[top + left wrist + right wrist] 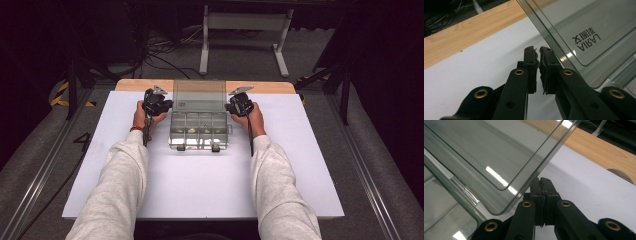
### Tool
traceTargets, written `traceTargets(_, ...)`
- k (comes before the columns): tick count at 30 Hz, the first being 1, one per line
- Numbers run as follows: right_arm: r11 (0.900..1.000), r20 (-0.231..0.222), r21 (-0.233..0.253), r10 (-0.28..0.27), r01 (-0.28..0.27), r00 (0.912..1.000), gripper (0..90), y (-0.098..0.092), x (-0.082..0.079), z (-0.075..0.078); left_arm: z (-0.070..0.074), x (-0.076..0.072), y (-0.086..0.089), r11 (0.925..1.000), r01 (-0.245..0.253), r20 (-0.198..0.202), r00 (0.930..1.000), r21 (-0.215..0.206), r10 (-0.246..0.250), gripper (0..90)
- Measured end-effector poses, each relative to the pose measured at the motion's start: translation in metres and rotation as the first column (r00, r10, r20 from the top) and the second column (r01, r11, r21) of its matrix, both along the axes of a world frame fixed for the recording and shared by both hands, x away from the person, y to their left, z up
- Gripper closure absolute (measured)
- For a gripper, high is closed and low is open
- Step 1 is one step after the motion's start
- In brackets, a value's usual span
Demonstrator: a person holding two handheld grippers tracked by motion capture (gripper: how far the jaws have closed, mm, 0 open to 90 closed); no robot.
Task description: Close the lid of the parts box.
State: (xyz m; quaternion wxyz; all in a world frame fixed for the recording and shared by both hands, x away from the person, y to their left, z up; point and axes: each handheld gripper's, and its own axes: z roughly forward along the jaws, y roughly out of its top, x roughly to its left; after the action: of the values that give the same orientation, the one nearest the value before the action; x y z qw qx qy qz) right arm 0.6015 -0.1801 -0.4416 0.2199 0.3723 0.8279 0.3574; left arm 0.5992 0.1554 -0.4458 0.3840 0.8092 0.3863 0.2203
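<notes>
White board (200,190) covers a wooden table (140,85) in a dark room strung with cables, where a person in pale sleeves works a clear organizer box (200,131) with a gripper in each hand. Its lid (199,96) stands raised and near upright at the back, and small pale items lie in the front compartments. At the lid's left edge sits the left gripper (167,105), jaws drawn almost together with only a thin slit between them and nothing held; the left gripper view puts them just beside the lid's edge (554,47). On the opposite side the right gripper (230,106) has its jaws pressed together, empty, tucked just under the lid's corner (499,212). Both seem poised to steady or swing the lid. Uneven pushes from the two sides could twist the lid on its hinge, and a hard nudge could send the light box skidding across the smooth board or let the lid drop shut.
</notes>
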Motion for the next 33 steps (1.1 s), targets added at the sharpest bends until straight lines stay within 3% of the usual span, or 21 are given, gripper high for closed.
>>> traceTargets(11, 1.0, 0.047, 0.015, -0.012, 0.011, 0.9988, 89.8, -0.002, 0.002, 0.001, 0.004, 0.007, 0.0, 0.9994, -0.007, -0.007, 1.0, -0.033, 0.006, 82.6)
traceTargets(14, 0.999, 0.073, 0.032, -0.017, 0.014, 0.9972, 90.0, -0.005, 0.002, 0.003, 0.007, 0.007, 0.001, 0.9979, -0.006, 0.011, 0.9999, -0.065, 0.006, 82.3)
traceTargets(20, 0.997, 0.112, 0.072, -0.024, 0.016, 0.9934, 90.0, -0.01, 0.002, 0.008, 0.009, 0.008, -0.001, 0.9983, 0.001, 0.028, 0.9996, -0.058, 0.001, 81.6)
traceTargets(24, 0.997, 0.097, 0.079, -0.021, 0.013, 0.9951, 90.0, -0.009, 0.003, 0.005, 0.003, 0.011, -0.002, 0.9984, -0.014, 0.004, 0.9999, -0.055, 0.014, 82.1)
traceTargets(27, 0.997, 0.102, 0.08, -0.02, 0.012, 0.9946, 90.0, -0.009, 0.003, 0.004, -0.004, 0.013, -0.008, 0.9999, -0.008, -0.035, 0.9994, -0.012, 0.008, 82.3)
traceTargets(33, 0.997, 0.106, 0.072, -0.013, 0.006, 0.9943, 90.0, -0.006, 0.003, 0.005, 0.002, 0.014, -0.003, 0.999, -0.024, -0.002, 0.9997, -0.038, 0.024, 82.4)
